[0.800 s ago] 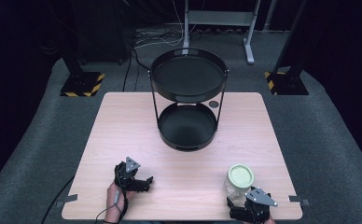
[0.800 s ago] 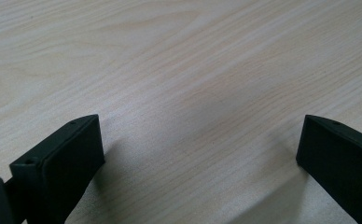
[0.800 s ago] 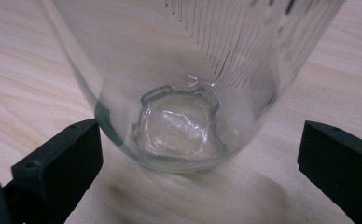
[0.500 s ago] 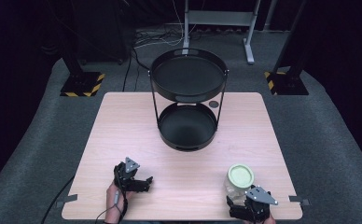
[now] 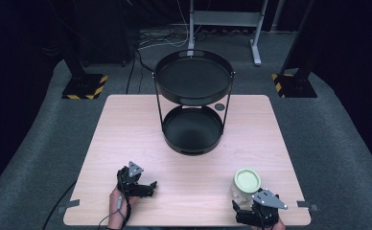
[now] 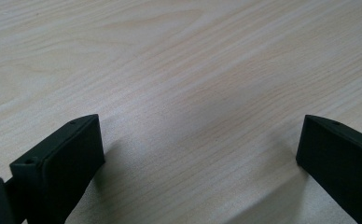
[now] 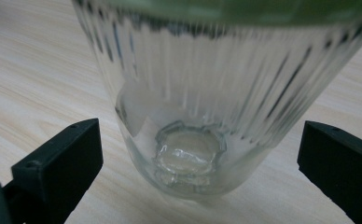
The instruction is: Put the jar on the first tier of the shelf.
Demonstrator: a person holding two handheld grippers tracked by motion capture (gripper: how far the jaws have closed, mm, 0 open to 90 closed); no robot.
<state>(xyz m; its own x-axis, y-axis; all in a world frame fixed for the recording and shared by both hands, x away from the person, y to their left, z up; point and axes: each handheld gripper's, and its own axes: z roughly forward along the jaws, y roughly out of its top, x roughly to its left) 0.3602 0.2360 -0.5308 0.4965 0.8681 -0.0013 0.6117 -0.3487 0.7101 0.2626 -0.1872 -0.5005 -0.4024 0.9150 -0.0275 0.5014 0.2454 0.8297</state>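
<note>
A: Glass jar [image 5: 245,188] with the pale green lid [image 5: 247,180] stands on the desk [image 5: 126,124], near its front right corner and just in front of the right tool [image 5: 245,216]. How should the grasp be done well?

B: In the right gripper view the ribbed jar [image 7: 188,107] sits between the two black jaws, which are spread wide and do not touch the glass. I would push the tool a little more forward, so the jaws come to the widest part of the wall and not only to the narrow rounded base. Then close slowly and evenly. Glass with ribs is slippery, so a squeeze too low could make the jar tip or slide out.

A: Which way does the jar point?

B: It is upright. Its long axis goes vertical, with the lid on top and the thick base on the wood. The tool comes from the side, across this axis, which I judge correct for keeping it level.

A: And the other tool?

B: The left tool [image 5: 143,184] rests low near the front left of the desk, well apart from the jar. Its jaws are also spread, with nothing but bare wood between them. Farther back, the black two-tier tray stand [image 5: 192,109] waits in the middle of the desk.
</note>
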